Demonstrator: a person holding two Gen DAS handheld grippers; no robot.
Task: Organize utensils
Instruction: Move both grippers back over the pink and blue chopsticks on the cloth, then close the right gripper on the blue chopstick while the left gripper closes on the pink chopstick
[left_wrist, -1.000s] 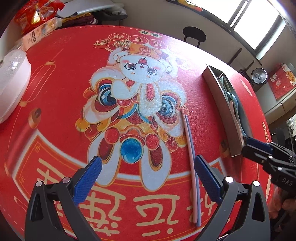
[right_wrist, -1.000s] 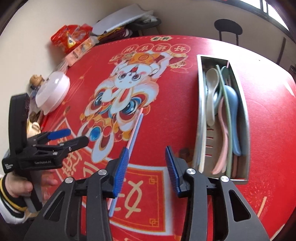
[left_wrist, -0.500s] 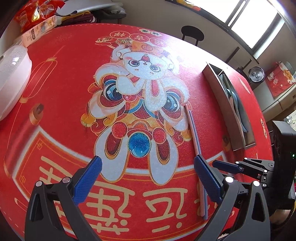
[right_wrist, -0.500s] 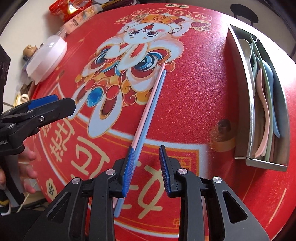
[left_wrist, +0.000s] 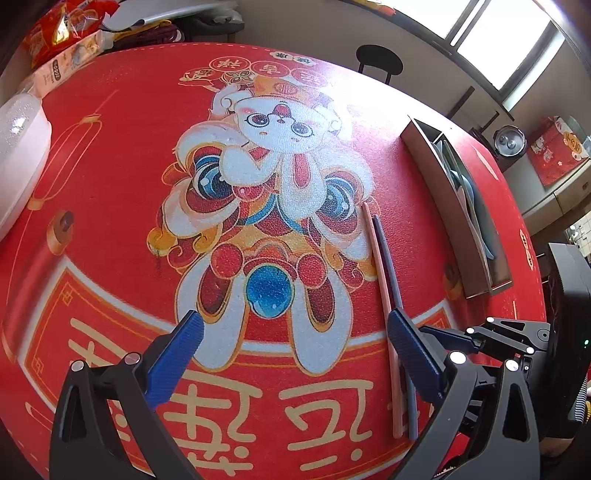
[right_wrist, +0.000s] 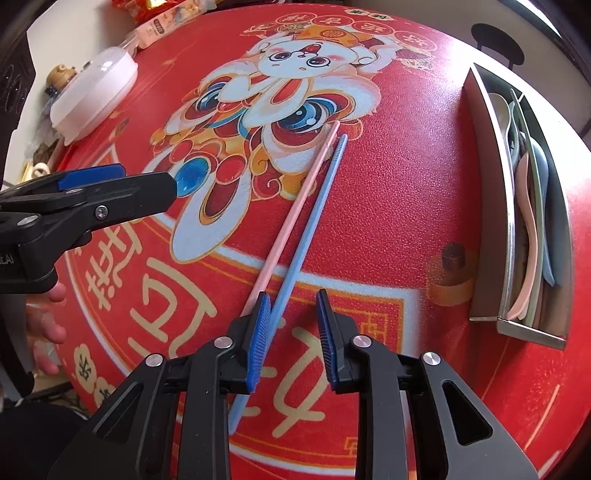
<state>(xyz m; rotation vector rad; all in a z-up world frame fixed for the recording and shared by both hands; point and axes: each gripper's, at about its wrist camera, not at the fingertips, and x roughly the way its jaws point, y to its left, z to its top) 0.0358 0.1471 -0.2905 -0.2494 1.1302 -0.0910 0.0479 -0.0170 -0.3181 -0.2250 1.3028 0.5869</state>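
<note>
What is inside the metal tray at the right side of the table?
The metal tray holds spoons standing in a row: a white spoon, a pink spoon and a blue spoon. Its near wall covers their lower parts, so the full count is hidden.

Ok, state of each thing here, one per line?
pink chopstick: flat on the mat, outside the right jaws.
blue chopstick: flat, between the jaws, not yet pinched.
right gripper: jaws just closing.
left gripper: open, empty.
metal tray: holds spoons.
</note>
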